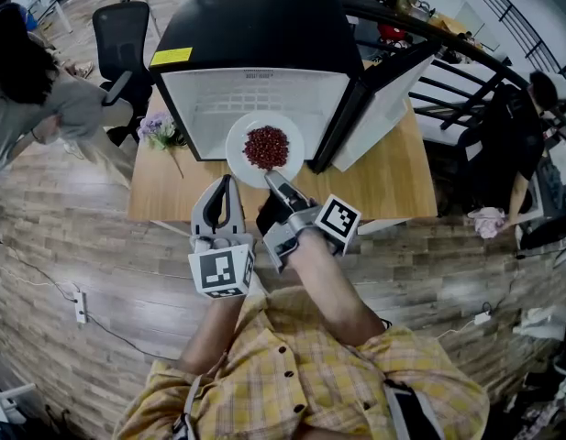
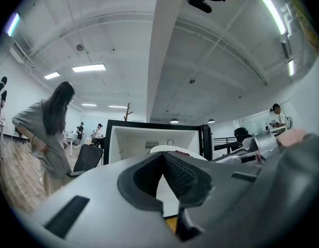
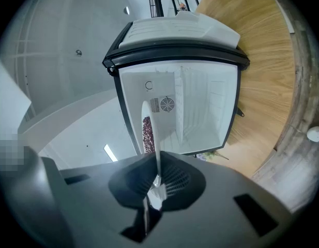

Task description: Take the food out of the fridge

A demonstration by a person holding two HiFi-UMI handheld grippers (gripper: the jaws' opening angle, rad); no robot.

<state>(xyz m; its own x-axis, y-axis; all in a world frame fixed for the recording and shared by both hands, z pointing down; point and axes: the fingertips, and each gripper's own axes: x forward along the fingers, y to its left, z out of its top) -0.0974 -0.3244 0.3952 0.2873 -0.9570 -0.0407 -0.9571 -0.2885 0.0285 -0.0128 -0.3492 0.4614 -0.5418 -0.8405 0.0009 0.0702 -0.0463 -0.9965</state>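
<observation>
Beans [image 1: 265, 147], dark red, lie heaped on a round white plate [image 1: 238, 154] at the fridge [image 1: 264, 35] mouth. Right tongs [image 1: 272, 178] clamp its 6 o'clock rim. Left tongs [image 1: 227, 184] are together, empty.

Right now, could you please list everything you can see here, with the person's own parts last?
fridge: one, black with a white inside, on the table, door open
table: one, light wood, under the fridge
plate: one, white, at the fridge's open front
beans: one heap, dark red, on the plate
flowers: one small bunch, purple, on the table left of the fridge
office chair: one, black, behind the table
bystanders: two, one at the left, one at the right
left gripper: grey, shut, empty
right gripper: grey, shut on the plate's rim
</observation>
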